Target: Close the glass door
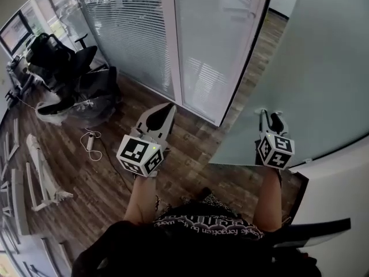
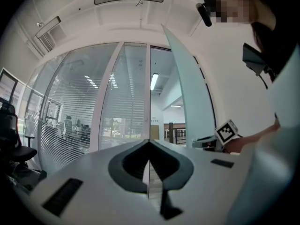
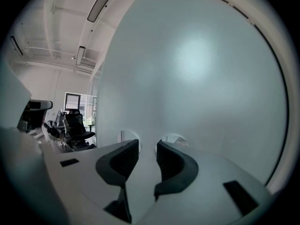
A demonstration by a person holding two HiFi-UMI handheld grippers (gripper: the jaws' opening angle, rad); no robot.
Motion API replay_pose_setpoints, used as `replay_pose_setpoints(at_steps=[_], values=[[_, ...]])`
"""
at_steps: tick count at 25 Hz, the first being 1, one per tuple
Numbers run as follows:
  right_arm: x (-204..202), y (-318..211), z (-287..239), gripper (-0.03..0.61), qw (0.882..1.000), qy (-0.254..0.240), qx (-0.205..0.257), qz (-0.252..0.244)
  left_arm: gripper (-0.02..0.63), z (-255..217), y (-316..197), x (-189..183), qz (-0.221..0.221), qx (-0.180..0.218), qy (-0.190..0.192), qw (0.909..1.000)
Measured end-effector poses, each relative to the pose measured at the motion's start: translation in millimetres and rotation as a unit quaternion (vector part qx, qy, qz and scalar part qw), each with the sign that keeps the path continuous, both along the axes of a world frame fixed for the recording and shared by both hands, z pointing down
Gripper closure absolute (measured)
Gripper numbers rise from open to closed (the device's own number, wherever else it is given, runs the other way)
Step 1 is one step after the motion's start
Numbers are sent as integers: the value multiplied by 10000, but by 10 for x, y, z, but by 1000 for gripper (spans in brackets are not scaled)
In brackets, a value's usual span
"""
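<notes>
Frosted pale-green glass door [image 1: 323, 68] stood ajar, free edge beside blind-backed glass partition [image 1: 138, 33], wood floor [image 1: 190, 149] below. Right gripper [image 1: 271, 116] at door face, jaws narrowly apart, empty. Left gripper [image 1: 169, 107] closed on nothing, in open air.

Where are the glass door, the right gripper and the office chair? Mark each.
glass door [image 1: 317, 62], head view, middle of the frosted pane.
right gripper [image 1: 271, 116], head view, midway between its fingertips.
office chair [image 1: 57, 53], head view, its dark upper part.
</notes>
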State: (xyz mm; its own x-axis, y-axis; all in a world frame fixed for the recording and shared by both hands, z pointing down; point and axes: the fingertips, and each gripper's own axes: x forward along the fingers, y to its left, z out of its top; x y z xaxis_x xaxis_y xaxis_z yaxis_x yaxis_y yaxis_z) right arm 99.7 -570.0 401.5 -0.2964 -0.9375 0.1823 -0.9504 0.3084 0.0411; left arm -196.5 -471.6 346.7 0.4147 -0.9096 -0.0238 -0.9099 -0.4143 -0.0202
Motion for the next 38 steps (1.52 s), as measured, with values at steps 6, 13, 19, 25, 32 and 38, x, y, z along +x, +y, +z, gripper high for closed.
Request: replay_pose_setpoints(at_steps=[6, 13, 19, 25, 32, 38], values=[[-34, -431, -2, 459, 9997, -24, 189, 121, 612, 60, -521, -50, -45, -67, 113, 9999], [-19, -869, 11, 459, 9994, 12, 329, 131, 612, -42, -1101, 65, 47, 53, 217, 9997], [-10, -1207, 5, 459, 9994, 19, 340, 105, 612, -116, -1471, 199, 58, 129, 147, 9998], [5, -1518, 3, 460, 9992, 36, 393, 94, 612, -118, -1659, 282, 101, 151, 110, 9998], [14, -1873, 0, 460, 9987, 34, 487, 127, 612, -49, -2015, 123, -56, 102, 190, 9998], [27, -2144, -25, 459, 9983, 48, 465, 344, 612, -52, -2440, 63, 175, 62, 178, 9997]])
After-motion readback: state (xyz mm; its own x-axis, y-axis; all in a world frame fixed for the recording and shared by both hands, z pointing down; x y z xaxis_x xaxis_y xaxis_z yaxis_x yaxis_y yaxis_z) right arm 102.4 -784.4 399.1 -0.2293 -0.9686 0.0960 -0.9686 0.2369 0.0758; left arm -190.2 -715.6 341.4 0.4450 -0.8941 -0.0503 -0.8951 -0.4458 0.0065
